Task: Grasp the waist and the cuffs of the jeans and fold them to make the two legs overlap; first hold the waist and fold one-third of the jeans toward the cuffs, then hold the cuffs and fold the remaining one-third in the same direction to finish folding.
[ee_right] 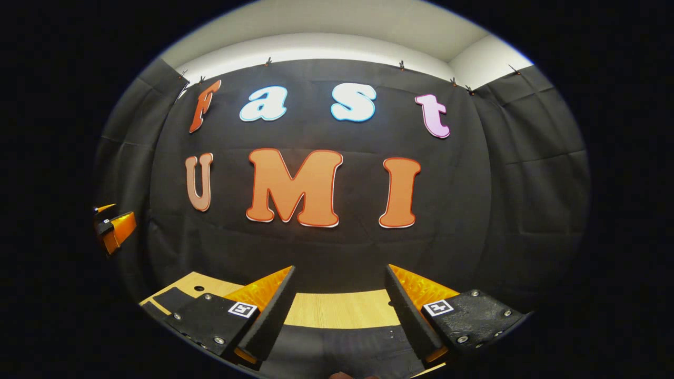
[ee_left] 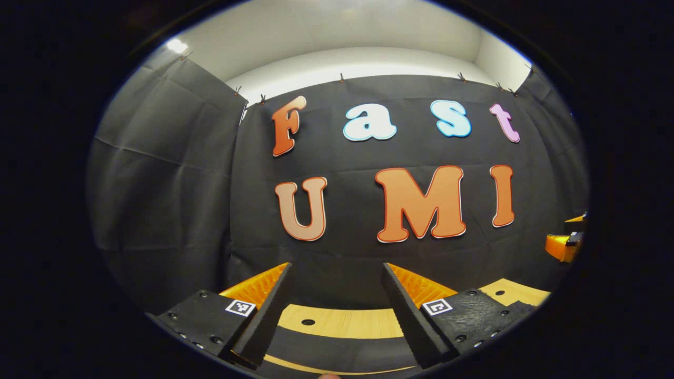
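Left gripper [ee_left: 337, 295], fingers spread wide, held above the wooden table [ee_left: 342, 322]; right gripper [ee_right: 339, 295], likewise spread and gripping nothing. Dark jeans [ee_right: 342, 347] lie on the table, directly below both grippers.

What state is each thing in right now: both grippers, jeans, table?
left gripper: open, holds nothing, above the table.
right gripper: open, holds nothing, over the jeans.
jeans: dark, lying flat, not grasped.
wooden table: jeans lie on it.
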Tool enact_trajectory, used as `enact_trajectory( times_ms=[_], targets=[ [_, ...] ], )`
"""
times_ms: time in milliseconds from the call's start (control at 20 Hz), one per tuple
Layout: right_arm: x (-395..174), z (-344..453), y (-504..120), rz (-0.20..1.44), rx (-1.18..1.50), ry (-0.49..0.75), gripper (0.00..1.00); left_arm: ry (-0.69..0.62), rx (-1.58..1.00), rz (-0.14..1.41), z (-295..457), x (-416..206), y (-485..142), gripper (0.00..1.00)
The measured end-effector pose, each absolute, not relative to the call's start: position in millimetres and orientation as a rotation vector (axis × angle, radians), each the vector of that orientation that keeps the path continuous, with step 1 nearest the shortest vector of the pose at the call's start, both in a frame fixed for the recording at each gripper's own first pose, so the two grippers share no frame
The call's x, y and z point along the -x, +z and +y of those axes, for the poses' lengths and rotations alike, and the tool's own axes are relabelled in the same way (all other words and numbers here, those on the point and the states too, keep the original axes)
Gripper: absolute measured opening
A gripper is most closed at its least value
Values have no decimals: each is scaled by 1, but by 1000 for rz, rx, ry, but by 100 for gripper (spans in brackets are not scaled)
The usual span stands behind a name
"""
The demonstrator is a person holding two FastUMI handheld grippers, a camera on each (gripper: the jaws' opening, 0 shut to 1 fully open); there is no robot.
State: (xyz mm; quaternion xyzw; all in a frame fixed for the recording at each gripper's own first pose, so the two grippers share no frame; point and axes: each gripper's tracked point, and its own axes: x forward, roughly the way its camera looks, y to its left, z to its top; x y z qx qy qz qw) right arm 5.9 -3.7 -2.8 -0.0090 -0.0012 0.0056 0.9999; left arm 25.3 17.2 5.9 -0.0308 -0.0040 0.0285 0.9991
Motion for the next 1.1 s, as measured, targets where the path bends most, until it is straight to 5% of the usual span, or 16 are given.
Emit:
enact_trajectory(
  times_ms=[450,1100],
  targets=[
    [-2,-70,-77,229,-127,-87,99,175,166,269,61,-16,-83,99],
    [51,-174,-346,970,-580,-361,98,405,324,1004,166,78,-302,99]
  ],
)
